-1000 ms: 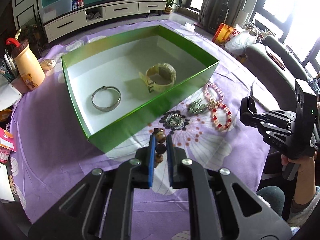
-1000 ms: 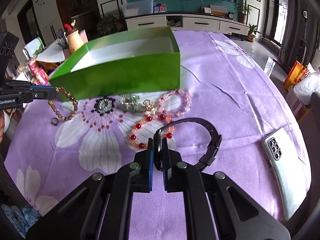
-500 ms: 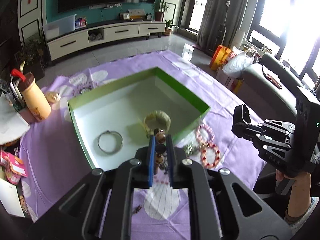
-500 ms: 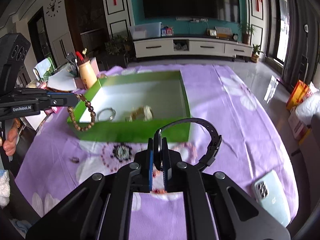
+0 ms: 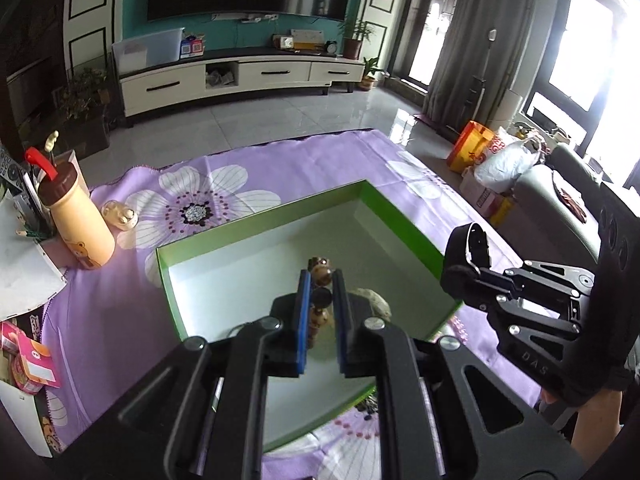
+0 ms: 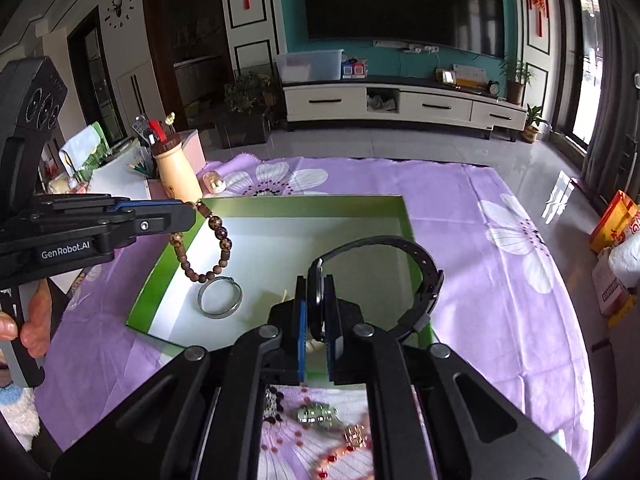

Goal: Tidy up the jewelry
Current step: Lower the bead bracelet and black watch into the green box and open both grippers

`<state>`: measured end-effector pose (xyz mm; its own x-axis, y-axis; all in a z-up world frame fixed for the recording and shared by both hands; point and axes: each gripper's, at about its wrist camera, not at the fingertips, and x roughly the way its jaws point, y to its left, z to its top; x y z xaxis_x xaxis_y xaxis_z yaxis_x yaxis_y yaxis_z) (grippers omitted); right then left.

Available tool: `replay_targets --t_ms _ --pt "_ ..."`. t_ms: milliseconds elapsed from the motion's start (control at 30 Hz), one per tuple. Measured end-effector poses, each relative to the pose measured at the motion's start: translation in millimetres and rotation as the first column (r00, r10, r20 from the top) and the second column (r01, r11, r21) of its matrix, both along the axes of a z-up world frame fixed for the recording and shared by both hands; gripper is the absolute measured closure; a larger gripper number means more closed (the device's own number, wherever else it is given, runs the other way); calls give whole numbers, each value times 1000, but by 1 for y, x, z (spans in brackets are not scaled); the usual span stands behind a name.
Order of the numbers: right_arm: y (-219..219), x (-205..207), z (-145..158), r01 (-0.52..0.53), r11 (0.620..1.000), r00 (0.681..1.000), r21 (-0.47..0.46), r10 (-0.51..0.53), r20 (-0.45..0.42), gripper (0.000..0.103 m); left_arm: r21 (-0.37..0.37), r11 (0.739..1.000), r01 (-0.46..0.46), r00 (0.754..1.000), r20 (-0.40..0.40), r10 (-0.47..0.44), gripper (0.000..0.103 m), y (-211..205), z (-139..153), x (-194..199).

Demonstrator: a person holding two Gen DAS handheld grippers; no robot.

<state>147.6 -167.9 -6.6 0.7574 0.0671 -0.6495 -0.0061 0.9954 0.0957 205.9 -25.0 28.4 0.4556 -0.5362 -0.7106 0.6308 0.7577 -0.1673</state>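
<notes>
Hanging from closed jaws, each piece is pinched at only one point, and that is where things could go wrong. The right gripper (image 6: 316, 312) clamps the edge of the black watch (image 6: 376, 276), whose strap loops out past the fingertips to the right; a thin bite like that could let the watch twist or slip free before it is over the right spot. The left gripper (image 5: 319, 304) is shut on the wooden bead bracelet (image 6: 208, 248), a bead or two caught between the pads while the remaining beads dangle below, so a swing could catch the wall of the green box (image 6: 408, 224) or drop the strand onto the purple cloth of the desk (image 6: 500, 248).

Both pieces hang above the open box. On its white floor lie a silver bangle (image 6: 220, 296) and a pale bracelet (image 5: 374, 300), partly hidden behind the jaws; a careless release could land on them. More jewelry (image 6: 320, 416) waits on the cloth beneath the right gripper.
</notes>
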Motion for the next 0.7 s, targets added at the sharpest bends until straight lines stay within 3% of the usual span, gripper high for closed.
replay_targets --t_ms 567,700 --pt "-1 53 -49 13 1000 990 -7 -14 -138 94 101 994 -30 993 -113 42 92 -20 -64 47" --pt "-5 54 -50 30 1000 990 -2 -30 -139 82 118 992 -36 990 -130 51 92 -22 -71 51"
